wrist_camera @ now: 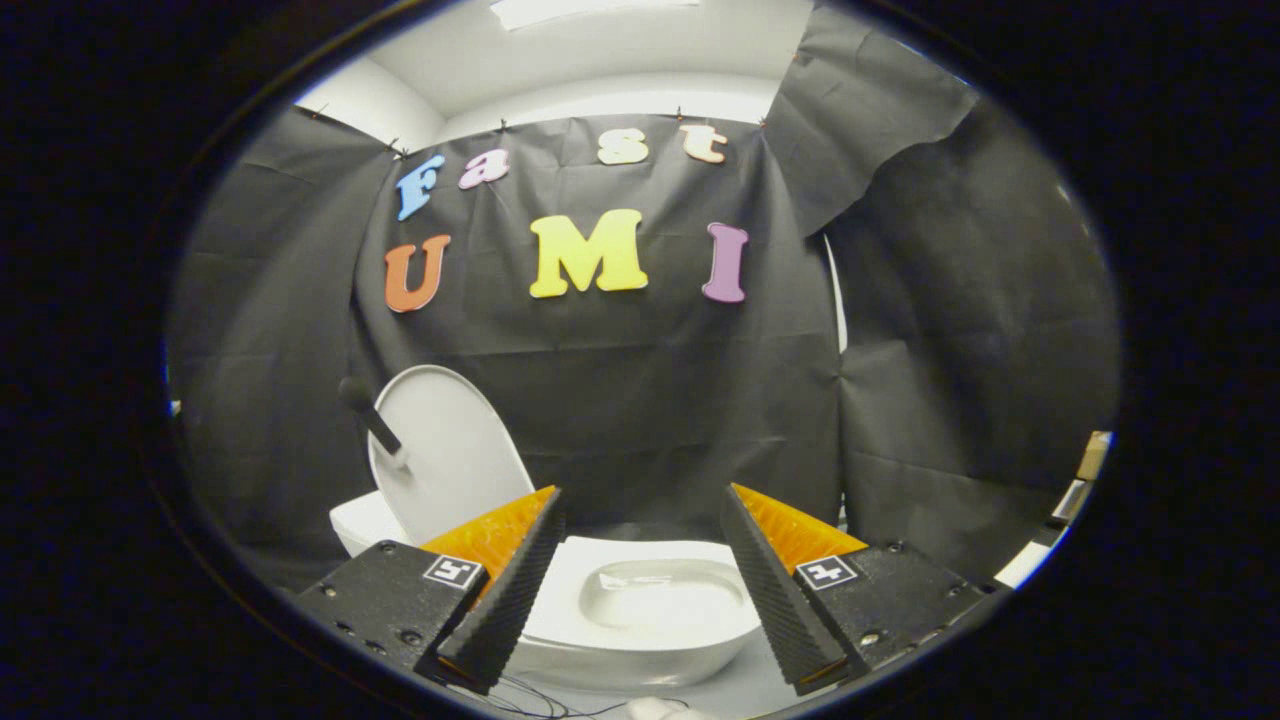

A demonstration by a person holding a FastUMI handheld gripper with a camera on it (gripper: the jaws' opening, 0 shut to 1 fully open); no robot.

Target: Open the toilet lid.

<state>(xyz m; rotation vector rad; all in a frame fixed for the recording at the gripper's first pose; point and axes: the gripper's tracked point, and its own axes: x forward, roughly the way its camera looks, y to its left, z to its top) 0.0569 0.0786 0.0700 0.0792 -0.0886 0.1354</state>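
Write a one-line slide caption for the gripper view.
Open gripper frames the white toilet bowl, with the lid already raised and its dark handle standing out.

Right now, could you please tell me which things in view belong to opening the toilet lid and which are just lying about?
Part of the job:
- lid, already raised, leaning to the left behind the bowl
- handle sticking out of the lid
- bowl, seen between the fingers
- gripper, open, holding nothing

Just lying about:
- cables on the floor
- boxes off to the right
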